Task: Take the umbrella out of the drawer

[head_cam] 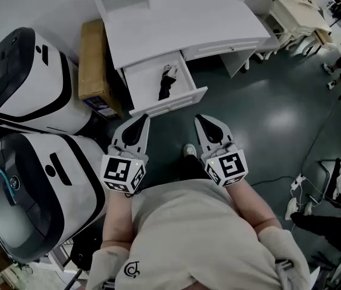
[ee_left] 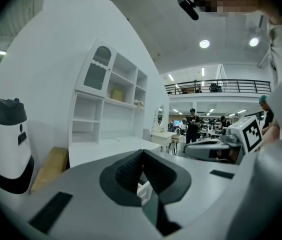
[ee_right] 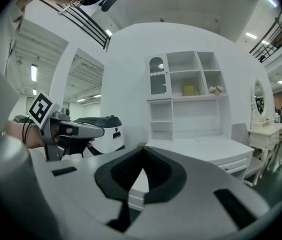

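The umbrella (head_cam: pixel 167 82), black and folded, lies in the open drawer (head_cam: pixel 141 77), right of its middle and running from back to front. The drawer is pulled out of the left end of the white desk (head_cam: pixel 182 23), and its front panel is the edge nearest us.

We hold the left gripper (head_cam: pixel 140 121) and the right gripper (head_cam: pixel 202 121) side by side just short of that panel, not touching it, both aimed at the desk. Each has its jaws pressed together with nothing between them (in the gripper views the dark pads (ee_left: pixel 128 171) meet at the tip).

A cardboard box (head_cam: pixel 92 59) stands against the desk's left side, and two large white-and-black machines (head_cam: pixel 34 80) crowd our left. Bare dark floor (head_cam: pixel 267 119) spreads to the right.
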Demonstrator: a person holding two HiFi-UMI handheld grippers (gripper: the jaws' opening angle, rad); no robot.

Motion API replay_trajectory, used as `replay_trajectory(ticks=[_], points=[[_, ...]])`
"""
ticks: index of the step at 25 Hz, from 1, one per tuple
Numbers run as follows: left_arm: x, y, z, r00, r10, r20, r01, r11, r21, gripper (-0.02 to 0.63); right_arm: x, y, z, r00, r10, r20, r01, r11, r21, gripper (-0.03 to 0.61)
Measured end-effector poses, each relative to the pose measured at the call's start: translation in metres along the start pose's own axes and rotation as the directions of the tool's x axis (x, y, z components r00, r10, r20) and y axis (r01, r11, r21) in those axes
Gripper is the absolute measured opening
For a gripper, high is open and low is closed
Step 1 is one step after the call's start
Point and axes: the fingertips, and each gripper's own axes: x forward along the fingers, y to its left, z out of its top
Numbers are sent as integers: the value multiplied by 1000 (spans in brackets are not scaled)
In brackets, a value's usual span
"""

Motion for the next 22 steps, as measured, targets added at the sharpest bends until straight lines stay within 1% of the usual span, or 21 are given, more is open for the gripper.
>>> replay_trajectory(ticks=[6,9,12,16,19,22], points=[[79,5,7,997,78,-8,-78,997,-26,12,44,-69,4,995,97,-16,-98,995,-10,6],[114,9,-1,993,112,-28,-113,993,-44,12,65,-99,0,990,139,-25,-139,990,3,6],[141,15,-13,988,143,-58,-146,987,-64,12,85,-122,-12,984,169,-59,-168,985,27,6],[167,27,-26,981,165,-98,-173,982,-79,12,110,-142,-21,977,192,-96,-190,981,35,6],[180,39,-36,977,174,-120,-185,978,-91,12,128,-148,-31,970,212,-117,-207,977,51,6],[196,53,-49,976,168,-138,-181,979,-90,12,149,-151,-44,964,225,-139,-219,974,53,6]])
